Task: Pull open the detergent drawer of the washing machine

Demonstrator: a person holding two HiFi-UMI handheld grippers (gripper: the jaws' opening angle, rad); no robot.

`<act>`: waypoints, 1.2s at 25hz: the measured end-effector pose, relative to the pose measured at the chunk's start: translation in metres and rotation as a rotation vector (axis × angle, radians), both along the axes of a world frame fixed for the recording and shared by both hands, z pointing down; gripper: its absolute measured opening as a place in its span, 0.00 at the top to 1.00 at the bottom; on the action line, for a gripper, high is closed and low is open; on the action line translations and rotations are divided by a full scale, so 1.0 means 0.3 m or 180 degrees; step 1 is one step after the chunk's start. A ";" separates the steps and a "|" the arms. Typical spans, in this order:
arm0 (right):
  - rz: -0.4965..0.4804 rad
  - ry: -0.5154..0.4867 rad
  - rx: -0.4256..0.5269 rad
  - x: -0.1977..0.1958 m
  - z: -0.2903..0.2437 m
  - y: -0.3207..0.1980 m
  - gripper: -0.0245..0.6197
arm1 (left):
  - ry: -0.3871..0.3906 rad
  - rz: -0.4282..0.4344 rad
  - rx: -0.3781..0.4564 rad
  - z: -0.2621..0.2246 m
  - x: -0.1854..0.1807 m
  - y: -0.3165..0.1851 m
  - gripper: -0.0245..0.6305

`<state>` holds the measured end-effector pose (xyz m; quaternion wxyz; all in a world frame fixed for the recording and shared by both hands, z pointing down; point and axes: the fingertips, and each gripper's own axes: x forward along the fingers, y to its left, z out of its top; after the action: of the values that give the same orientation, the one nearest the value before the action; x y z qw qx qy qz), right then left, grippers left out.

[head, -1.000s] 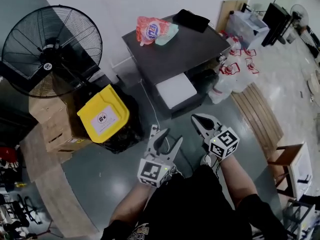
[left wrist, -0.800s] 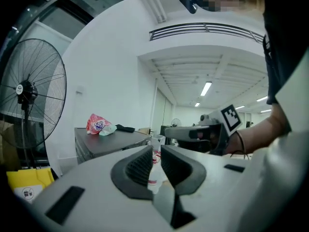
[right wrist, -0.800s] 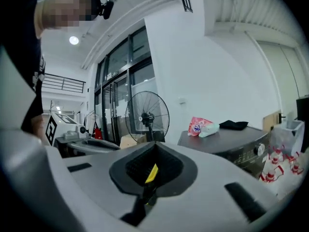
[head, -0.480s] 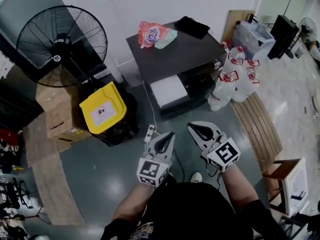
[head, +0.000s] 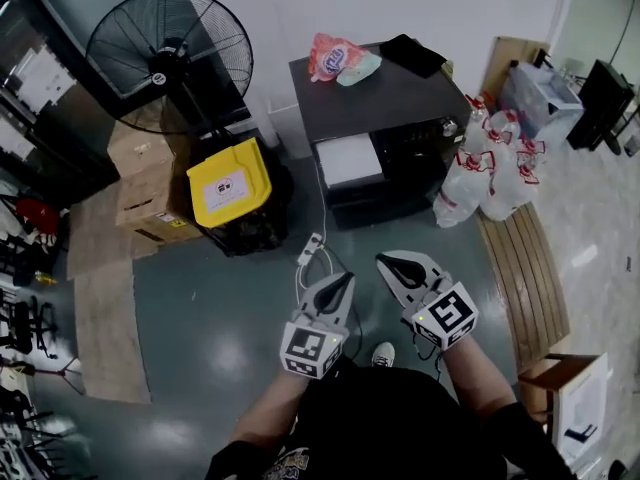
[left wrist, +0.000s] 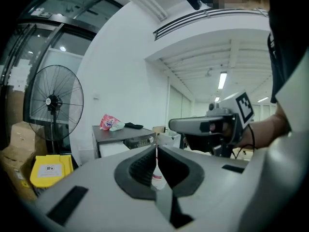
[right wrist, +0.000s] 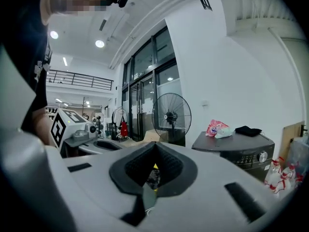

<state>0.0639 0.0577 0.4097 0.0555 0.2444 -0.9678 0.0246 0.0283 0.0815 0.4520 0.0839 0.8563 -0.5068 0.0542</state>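
Observation:
The dark grey washing machine (head: 385, 103) stands against the far wall, about a step ahead of me. Its white detergent drawer front (head: 346, 159) is at the front left, beside the control panel with a knob (left wrist: 140, 141). My left gripper (head: 340, 286) and right gripper (head: 386, 261) hover side by side over the floor, well short of the machine, and point towards it. Both are shut with nothing between the jaws. The left gripper view shows its closed jaws (left wrist: 156, 149) and the right gripper (left wrist: 205, 125) beside it. The right gripper view shows its closed jaws (right wrist: 154, 146) and the machine (right wrist: 239, 151) at right.
A pink bag (head: 335, 57) and a black cloth (head: 413, 55) lie on the machine. A large fan (head: 170, 53), cardboard boxes (head: 148, 183) and a yellow-lidded bin (head: 230, 183) stand to its left. A power strip (head: 311, 251) lies on the floor; plastic bags (head: 485, 183) and a wooden bench (head: 525, 273) are on the right.
The left gripper's jaws were open a second ago and are now shut, empty. Both grippers have shifted across the floor, and the head view has swung so more of the left side shows.

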 end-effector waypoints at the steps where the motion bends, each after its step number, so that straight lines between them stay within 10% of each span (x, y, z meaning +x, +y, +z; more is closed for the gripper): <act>1: -0.0041 0.0001 -0.0006 0.001 0.002 0.021 0.96 | -0.0008 -0.0046 0.0000 0.000 0.001 0.021 0.94; 30: -0.0089 -0.0080 -0.0165 0.031 0.011 0.075 0.96 | -0.0054 -0.0213 0.0073 -0.048 -0.008 0.043 0.94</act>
<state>0.0732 0.0803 0.4131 0.0500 0.2290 -0.9707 0.0521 0.0260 0.0943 0.4376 0.0715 0.8393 -0.5364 0.0528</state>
